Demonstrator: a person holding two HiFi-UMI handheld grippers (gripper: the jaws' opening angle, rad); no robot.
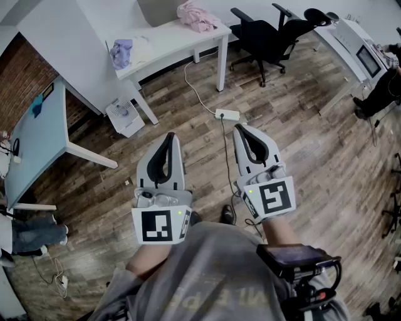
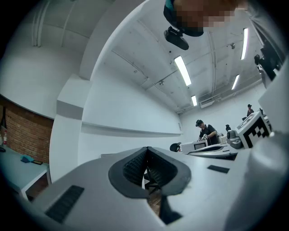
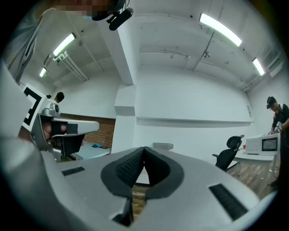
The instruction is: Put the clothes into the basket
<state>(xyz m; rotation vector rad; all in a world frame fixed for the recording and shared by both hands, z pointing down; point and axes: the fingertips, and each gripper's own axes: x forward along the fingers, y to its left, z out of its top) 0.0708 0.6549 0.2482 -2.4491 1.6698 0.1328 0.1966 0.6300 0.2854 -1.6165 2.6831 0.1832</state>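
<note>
1. On the far desk (image 1: 169, 45), at its left end, lies a lavender garment (image 1: 122, 51), with nothing touching it
2. Nearer, the left tongs (image 1: 168, 136) hang over the wooden floor (image 1: 301, 150), well short of the desk, tips pressed together and nothing between them
3. At the desk's right end a pink garment (image 1: 197, 15) sits bunched, also untouched
4. Just beside the left pair, the right tongs (image 1: 242, 129) are likewise closed and empty
5. No basket shows in any view
6. Judged from this, the step is the approach before a first pick-up; next, the person must step up to the desk, spread one pair, close it on a garment, and find the basket
</note>
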